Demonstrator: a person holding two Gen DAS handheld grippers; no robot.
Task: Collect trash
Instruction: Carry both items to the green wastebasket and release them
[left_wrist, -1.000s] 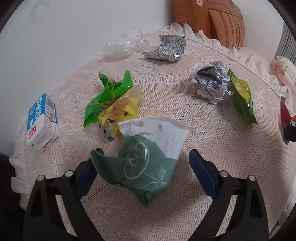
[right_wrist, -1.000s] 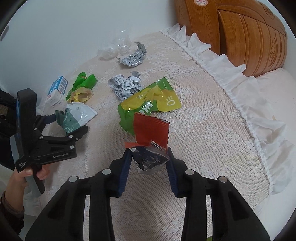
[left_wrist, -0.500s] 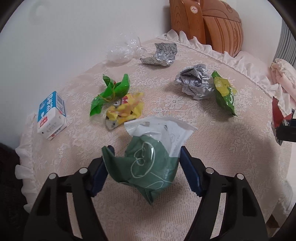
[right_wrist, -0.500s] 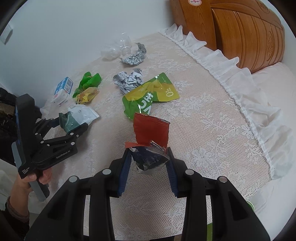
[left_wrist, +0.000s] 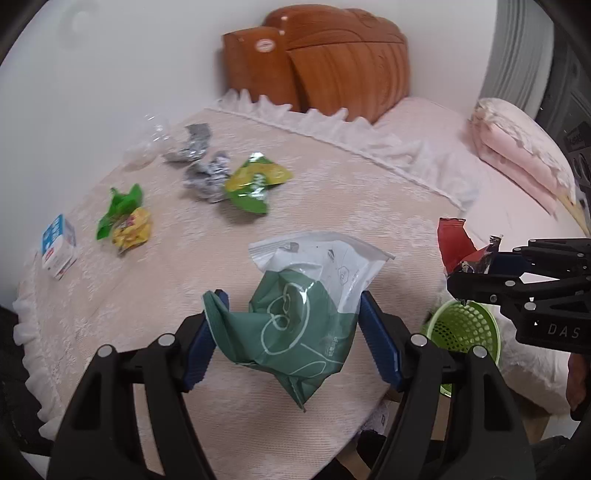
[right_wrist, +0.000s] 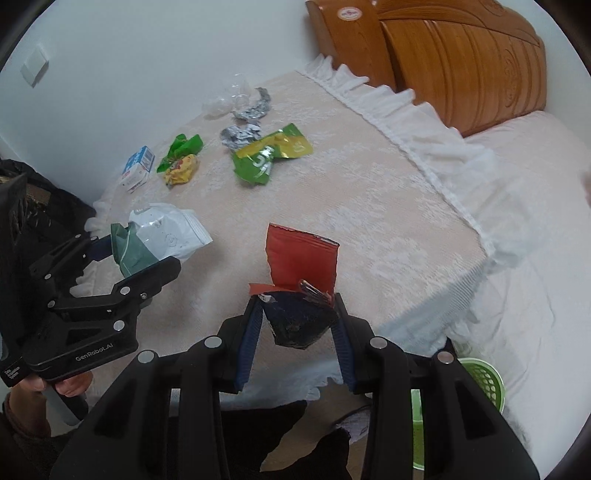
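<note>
Lace-covered desk (right_wrist: 369, 221) beside a bed. My left hand-held gripper (left_wrist: 291, 328) clamps the green-white pouch (left_wrist: 295, 321); my right hand-held gripper (right_wrist: 295, 325) clamps the red wrapper (right_wrist: 301, 262). I should centre each over the green basket (left_wrist: 461, 328), below right, before releasing.

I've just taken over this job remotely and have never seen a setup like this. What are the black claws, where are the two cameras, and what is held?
There is no robot: a person holds a two-finger clamp in each hand, with a camera on each looking along its fingers. The left gripper is shut on a green-and-white bag. The right gripper is shut on a red wrapper. Each view also shows the other clamp. On the lace-covered table lie a milk carton, a green-yellow pouch, crumpled foil and other wrappers. A green basket stands below the table edge.
</note>
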